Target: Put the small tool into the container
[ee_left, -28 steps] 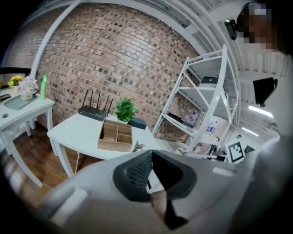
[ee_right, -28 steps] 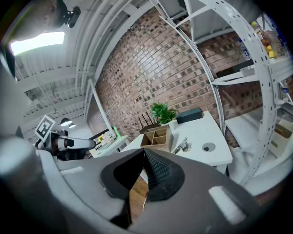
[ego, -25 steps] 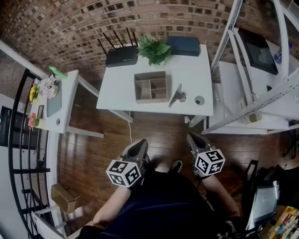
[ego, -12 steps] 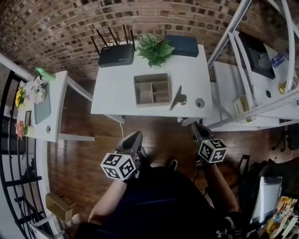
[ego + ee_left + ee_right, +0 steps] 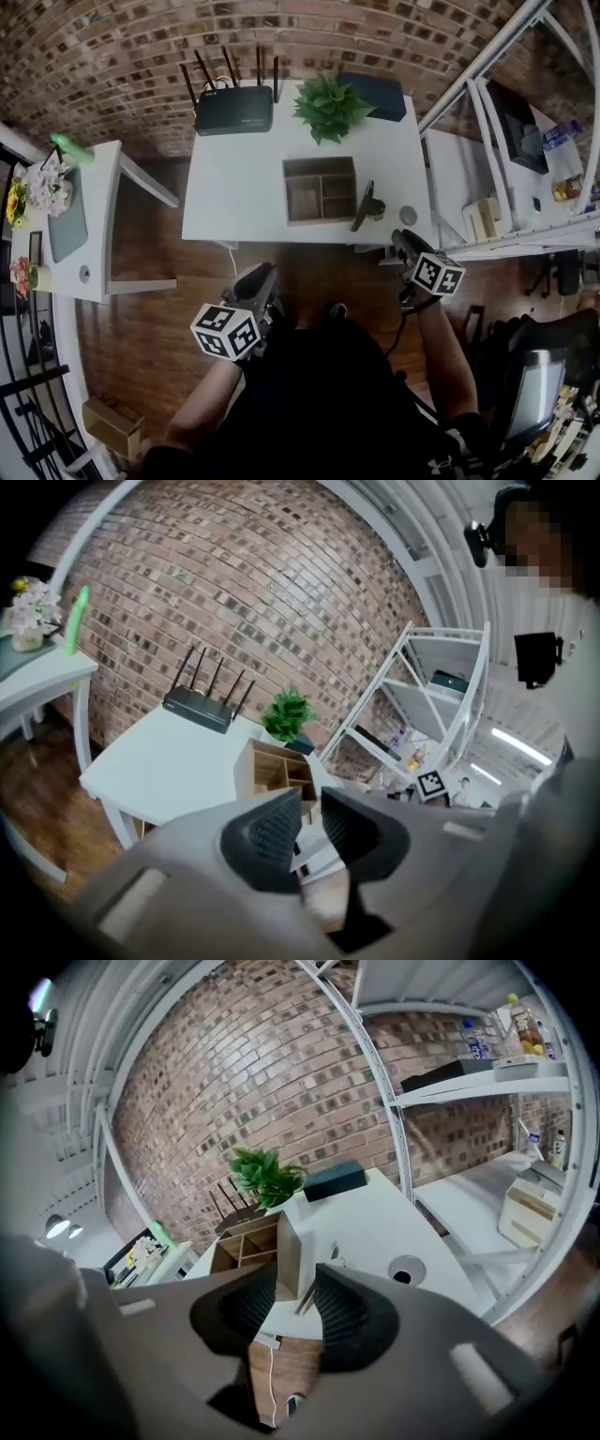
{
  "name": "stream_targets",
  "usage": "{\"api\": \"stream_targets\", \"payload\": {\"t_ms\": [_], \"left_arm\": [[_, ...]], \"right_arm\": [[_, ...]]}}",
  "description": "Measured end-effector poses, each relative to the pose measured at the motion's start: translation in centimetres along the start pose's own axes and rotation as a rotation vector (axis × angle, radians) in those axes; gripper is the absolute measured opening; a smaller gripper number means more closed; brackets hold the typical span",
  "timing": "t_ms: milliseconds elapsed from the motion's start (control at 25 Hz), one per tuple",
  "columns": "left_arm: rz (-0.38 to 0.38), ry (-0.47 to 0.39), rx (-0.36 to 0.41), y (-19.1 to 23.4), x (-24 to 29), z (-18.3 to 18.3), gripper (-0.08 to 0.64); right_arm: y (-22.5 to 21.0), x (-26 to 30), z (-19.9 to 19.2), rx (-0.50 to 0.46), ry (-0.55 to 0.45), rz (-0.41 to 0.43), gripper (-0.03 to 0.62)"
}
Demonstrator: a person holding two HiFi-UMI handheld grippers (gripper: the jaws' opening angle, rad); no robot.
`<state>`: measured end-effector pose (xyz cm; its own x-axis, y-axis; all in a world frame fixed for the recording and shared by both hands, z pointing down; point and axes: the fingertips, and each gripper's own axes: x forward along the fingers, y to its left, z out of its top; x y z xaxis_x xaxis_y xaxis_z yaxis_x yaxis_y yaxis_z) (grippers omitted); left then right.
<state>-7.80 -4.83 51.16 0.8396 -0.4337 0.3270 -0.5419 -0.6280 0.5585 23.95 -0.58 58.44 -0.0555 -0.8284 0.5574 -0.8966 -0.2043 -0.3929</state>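
Note:
The small tool (image 5: 364, 206), dark with a metal end, lies on the white table (image 5: 234, 197) just right of the wooden compartment container (image 5: 322, 190). My right gripper (image 5: 401, 240) hovers off the table's front right corner. Its jaws have just been opening and stand open with nothing between them. Along the right gripper (image 5: 295, 1283) I see the container (image 5: 253, 1241) and the tool (image 5: 307, 1297) further off. My left gripper (image 5: 259, 277) hangs over the floor in front of the table. The left gripper (image 5: 310, 799) shows a narrow gap, nothing in it, with the container (image 5: 277, 766) beyond.
A black router (image 5: 232, 108), a green plant (image 5: 328, 105) and a dark box (image 5: 380, 94) stand along the table's back edge. A round cable hole (image 5: 407, 215) is near the tool. A side table (image 5: 75, 225) stands at left, white shelving (image 5: 506, 187) at right.
Both grippers have come forward toward the table's front edge. The right one now reaches the table's front right corner, and the table looks nearer in the head view.

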Motion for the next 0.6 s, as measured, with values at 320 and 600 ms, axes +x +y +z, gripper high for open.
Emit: {"api": "stream_targets", "payload": {"t_ms": [320,600], "left_arm": [[0.062,-0.03,-0.008,-0.7,1.5,1.1,0.064],[0.109,-0.048,0.031,-3.4,3.2,1.3,0.064]], "right_arm": [[-3.7,6.6,-0.2,0.074,0.099,0.071,0.135],[-6.1,10.4,-1.7,0.225,0.215,0.144,0.144]]}}
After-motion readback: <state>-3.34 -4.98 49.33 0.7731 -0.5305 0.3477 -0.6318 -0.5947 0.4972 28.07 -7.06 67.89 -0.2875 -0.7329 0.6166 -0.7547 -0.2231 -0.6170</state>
